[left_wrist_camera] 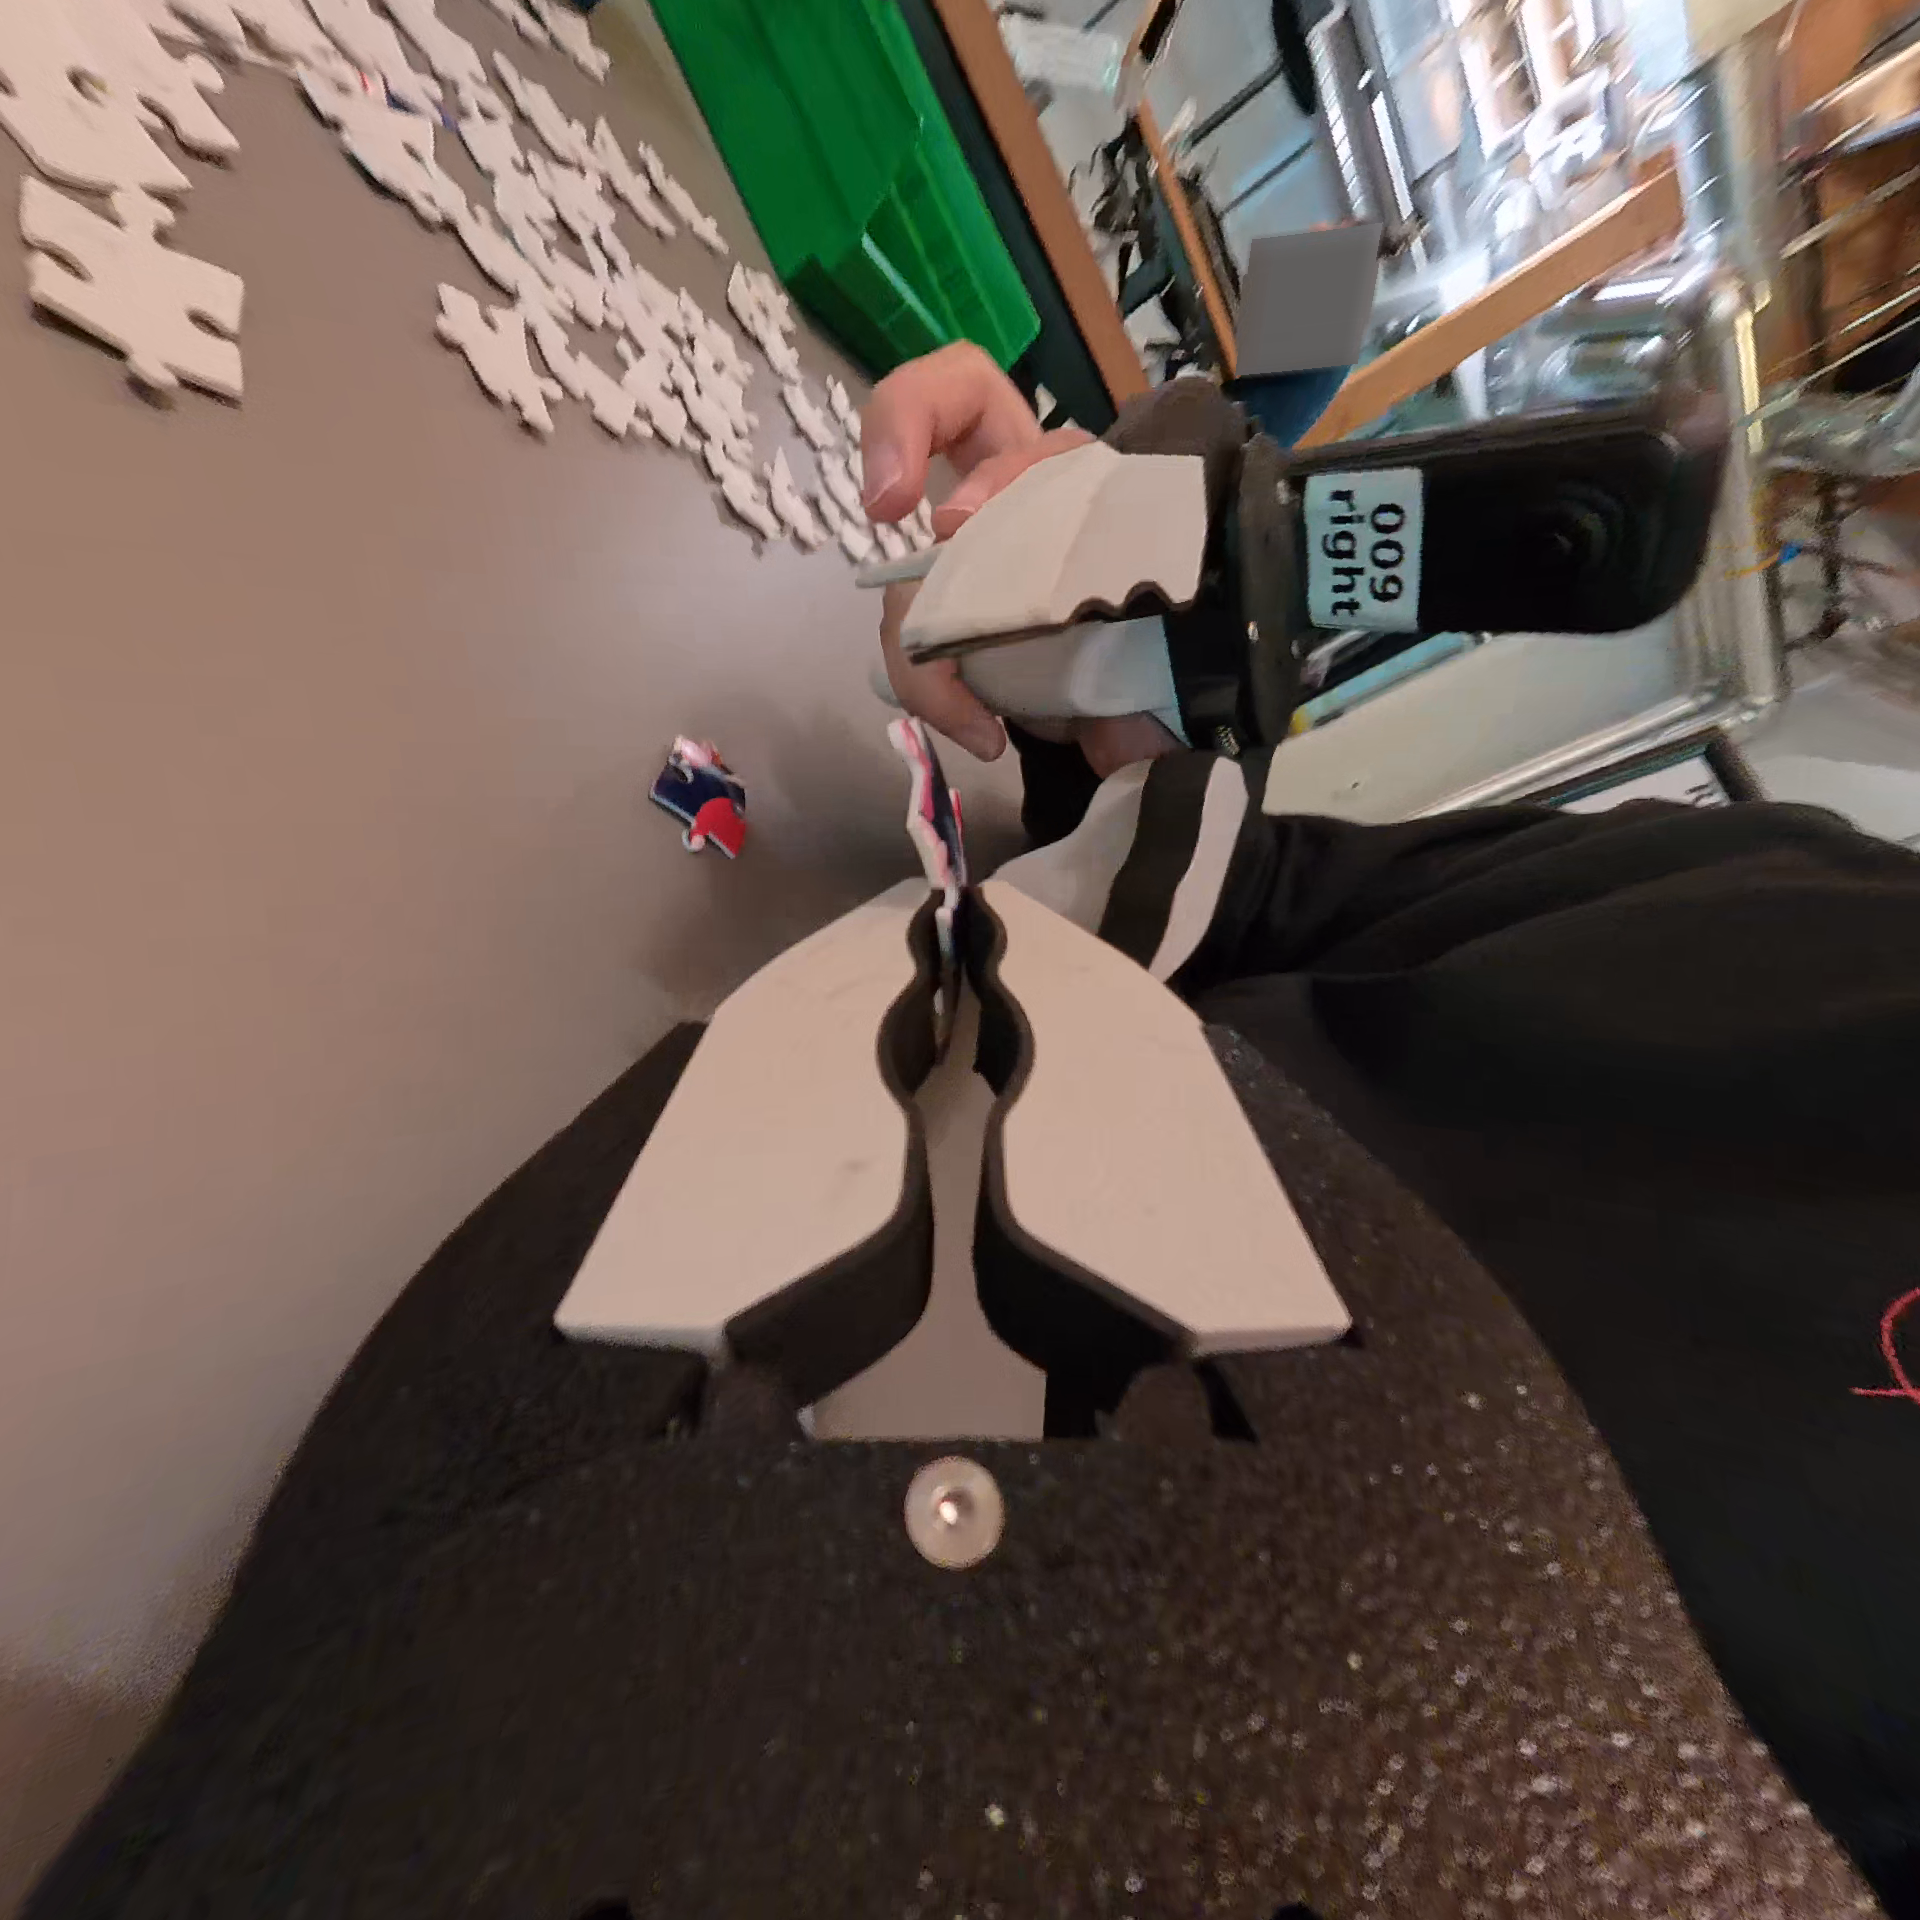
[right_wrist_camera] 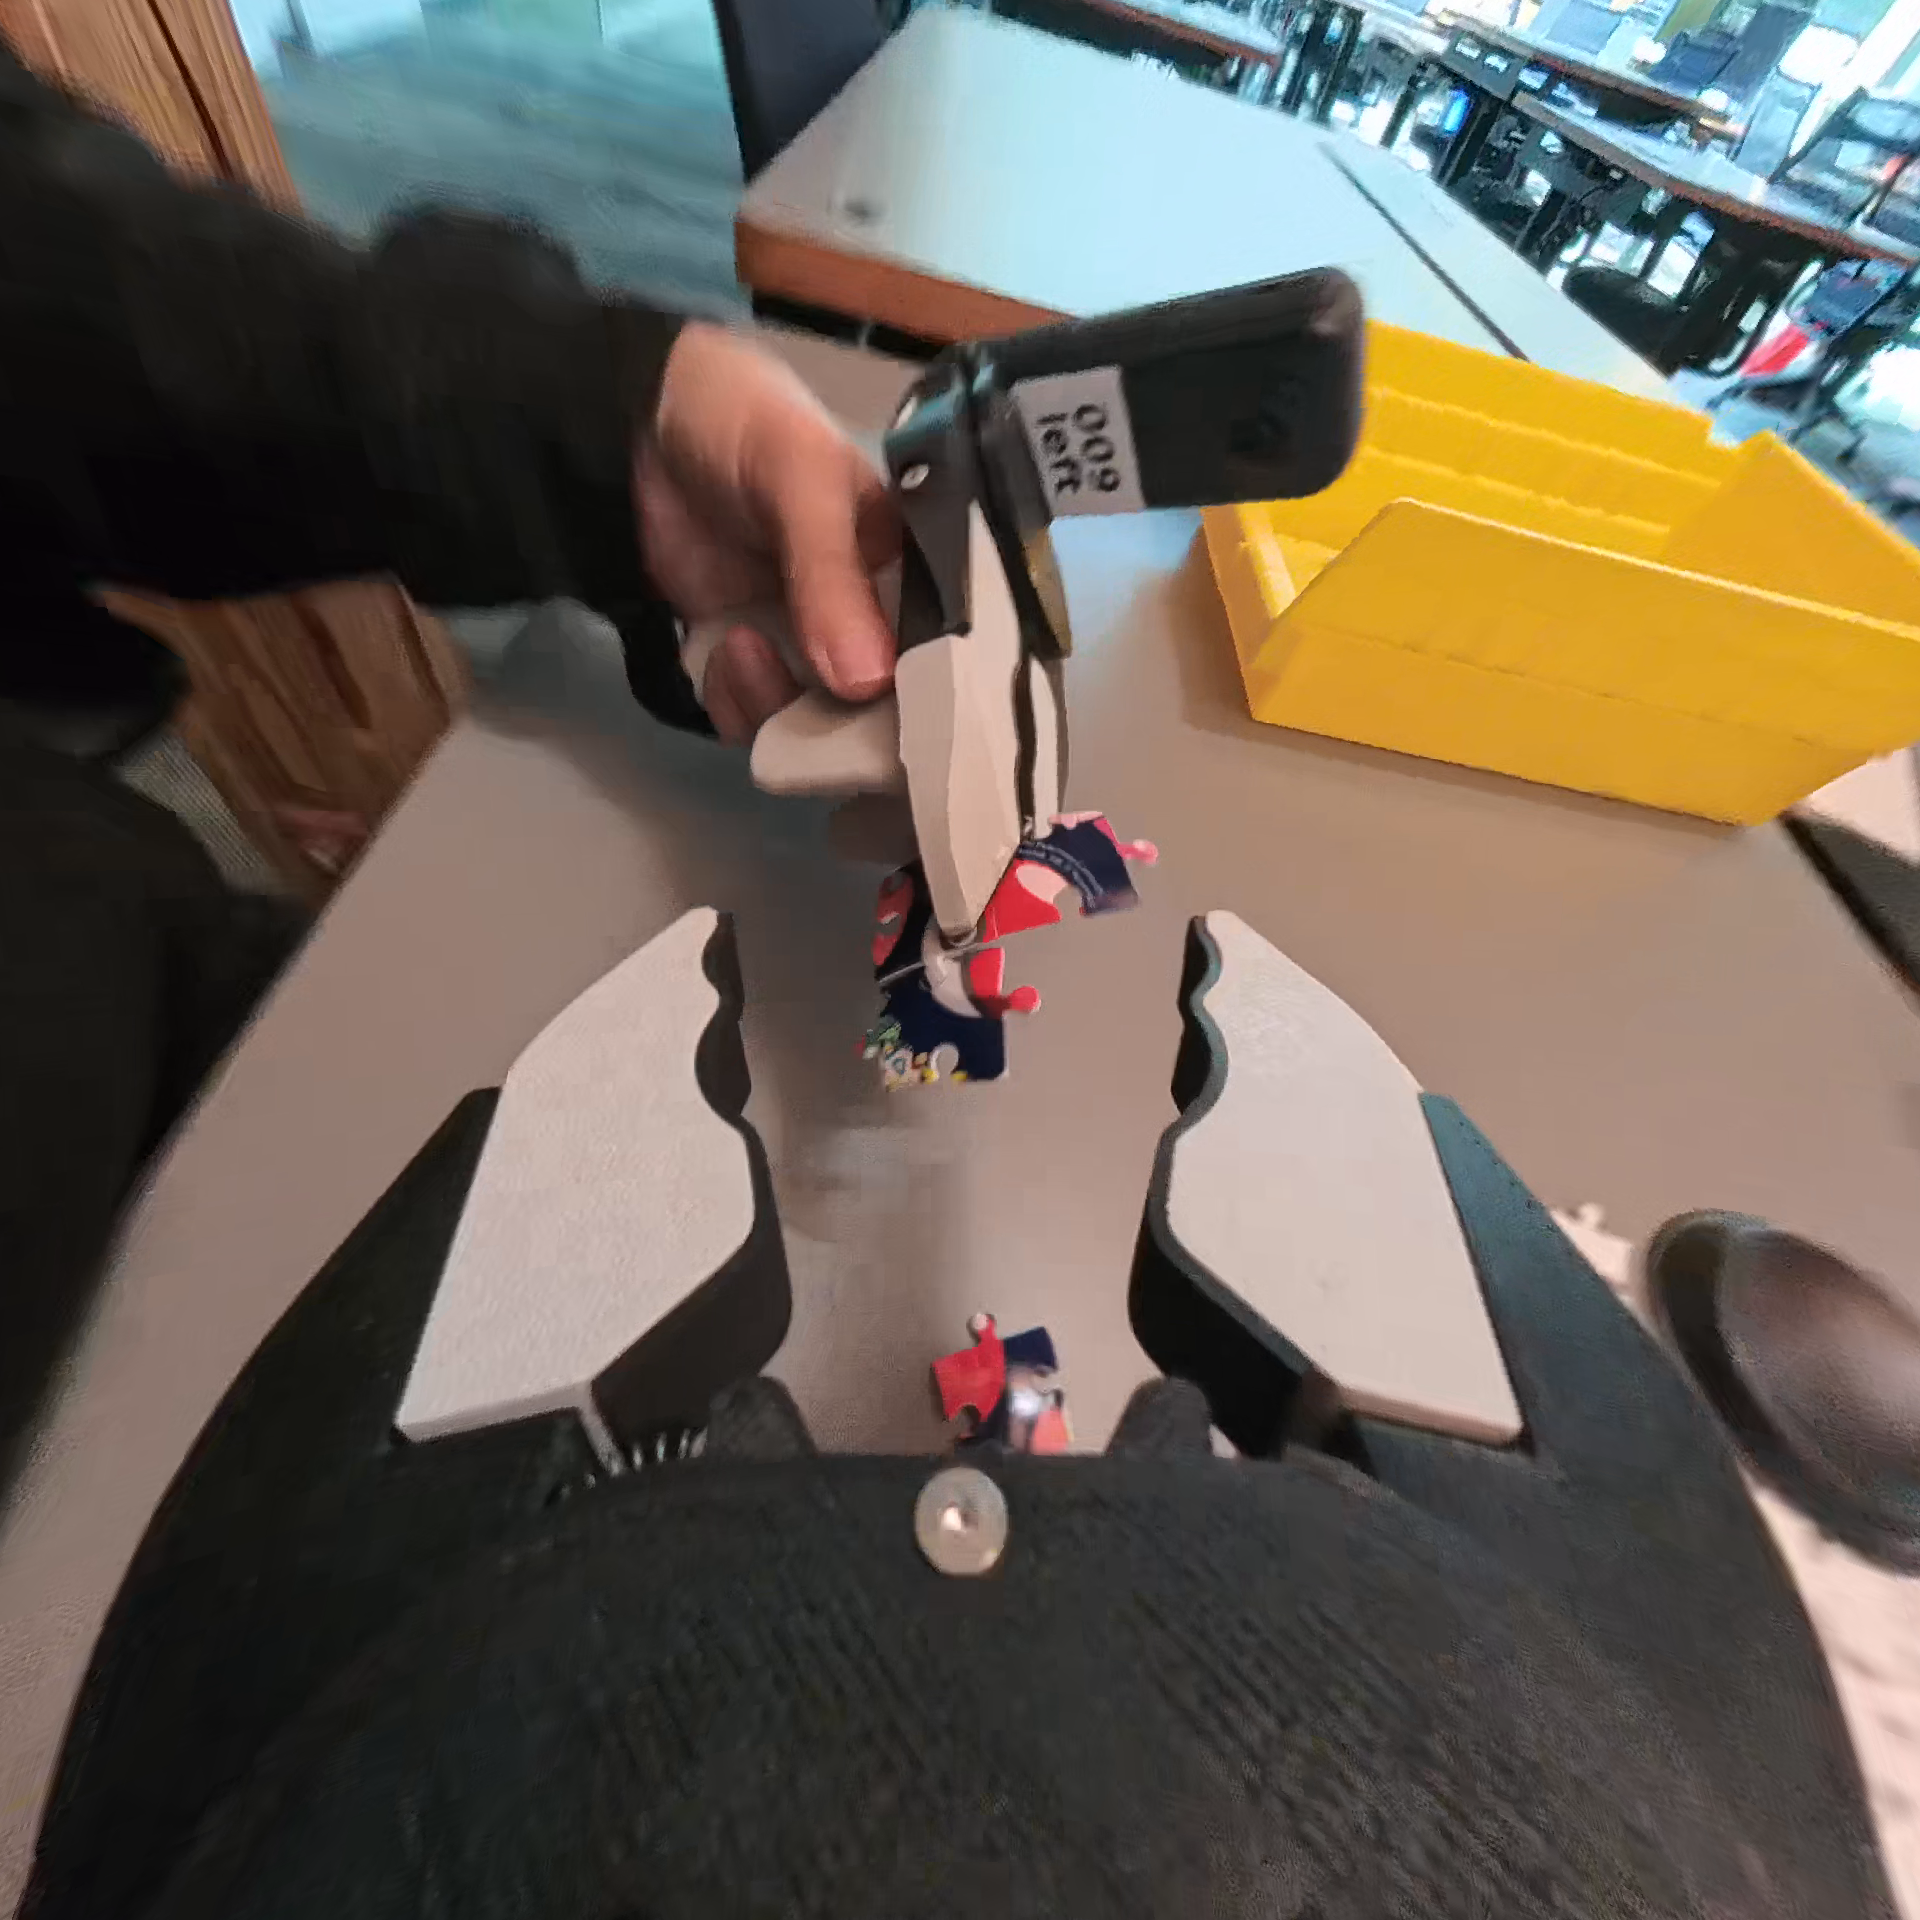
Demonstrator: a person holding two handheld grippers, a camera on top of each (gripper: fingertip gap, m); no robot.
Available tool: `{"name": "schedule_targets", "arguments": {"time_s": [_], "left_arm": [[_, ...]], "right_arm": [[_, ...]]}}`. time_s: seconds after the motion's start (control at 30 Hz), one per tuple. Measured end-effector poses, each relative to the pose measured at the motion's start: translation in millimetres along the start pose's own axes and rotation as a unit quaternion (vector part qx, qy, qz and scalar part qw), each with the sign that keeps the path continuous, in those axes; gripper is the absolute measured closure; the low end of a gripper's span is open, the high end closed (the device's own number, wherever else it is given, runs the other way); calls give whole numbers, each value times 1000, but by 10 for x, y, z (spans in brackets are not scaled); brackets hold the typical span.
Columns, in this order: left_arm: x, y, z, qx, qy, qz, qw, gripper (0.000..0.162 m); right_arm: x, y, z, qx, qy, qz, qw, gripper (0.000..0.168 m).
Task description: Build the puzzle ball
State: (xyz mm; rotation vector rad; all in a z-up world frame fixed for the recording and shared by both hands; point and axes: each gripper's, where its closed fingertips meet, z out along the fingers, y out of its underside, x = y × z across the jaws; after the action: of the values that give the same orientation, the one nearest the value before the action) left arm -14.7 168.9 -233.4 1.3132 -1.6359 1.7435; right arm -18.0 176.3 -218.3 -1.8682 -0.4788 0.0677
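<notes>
Nearby, a yellow bin [right_wrist_camera: 1558, 665] and loose white pieces [left_wrist_camera: 582, 281] flank the table [right_wrist_camera: 1351, 935].

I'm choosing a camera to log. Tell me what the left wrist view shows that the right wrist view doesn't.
Left only: face-down white pieces scattered on the table and a green bin.

Right only: a yellow bin and the open right gripper's own spread fingers.

Both: the left gripper shut on joined pieces held off the table, and a loose coloured piece on the table.
</notes>
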Motion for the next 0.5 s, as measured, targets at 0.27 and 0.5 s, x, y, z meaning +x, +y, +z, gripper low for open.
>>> {"name": "schedule_targets", "arguments": {"time_s": [0.27, 0.5], "left_arm": [[164, -253, -123, 83, 34, 61, 994, 161], [311, -316, -70, 83, 43, 123, 988, 160]], "right_arm": [[134, 43, -191, 83, -48, 342, 935, 108], [102, -76, -141, 134, -77, 387, 909, 128]]}}
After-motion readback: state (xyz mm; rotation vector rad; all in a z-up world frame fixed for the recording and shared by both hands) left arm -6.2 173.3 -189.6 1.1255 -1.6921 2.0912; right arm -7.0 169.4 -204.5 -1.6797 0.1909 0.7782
